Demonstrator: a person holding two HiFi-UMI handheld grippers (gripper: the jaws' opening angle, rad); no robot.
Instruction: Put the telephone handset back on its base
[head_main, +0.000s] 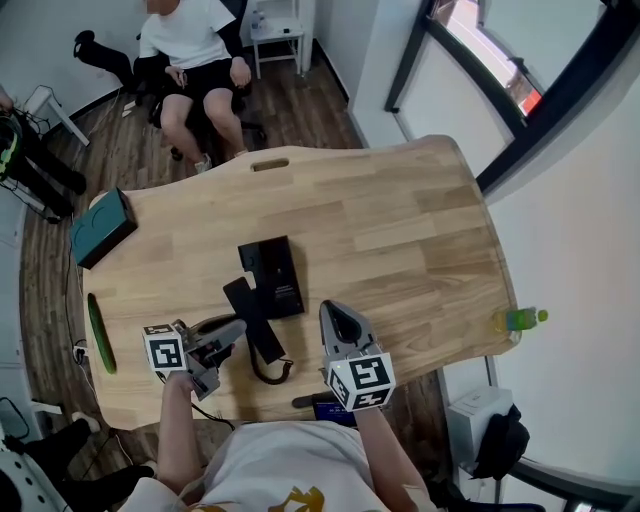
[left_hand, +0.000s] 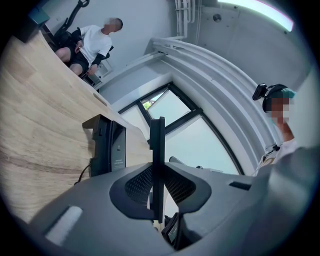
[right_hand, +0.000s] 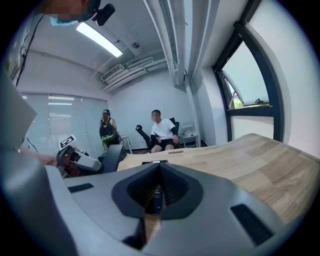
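The black telephone base lies flat near the middle of the wooden table. The black handset is just in front of it, slanted, with its cord looping toward me. My left gripper comes in from the left and is shut on the handset. In the left gripper view the handset shows edge-on between the jaws, with the base beyond it. My right gripper hovers to the right of the handset, shut and holding nothing. From the right gripper view I see the base ahead.
A teal box sits at the table's left edge, with a long green object nearer me. A green bottle stands at the right edge. A person sits on a chair beyond the table.
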